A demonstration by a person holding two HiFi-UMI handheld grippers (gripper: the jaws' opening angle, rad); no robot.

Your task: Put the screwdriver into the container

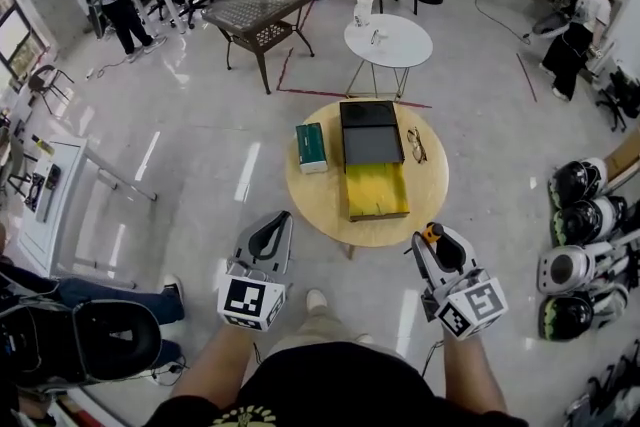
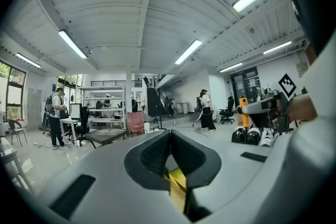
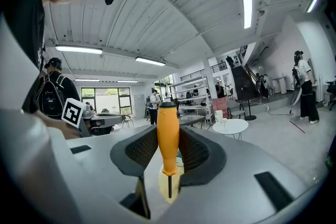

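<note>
An orange-handled screwdriver (image 3: 168,136) stands upright between the pads of my right gripper (image 3: 168,139), handle up and dark shaft pointing down; the jaws are shut on the handle. In the head view its orange top (image 1: 433,233) pokes out of the right gripper (image 1: 437,245), just off the near right edge of the round wooden table (image 1: 320,200). The container (image 1: 376,193), a yellow open tray joined to a black box (image 1: 370,130), lies at the table's middle. My left gripper (image 1: 270,240) hovers at the table's near left edge, shut and empty (image 2: 169,139).
A green box (image 1: 311,147) lies left of the container and a pair of glasses (image 1: 416,145) right of it. A small white round table (image 1: 388,40) stands behind. Several helmets (image 1: 580,215) lie on the floor at right. A seated person's legs (image 1: 110,300) are at left.
</note>
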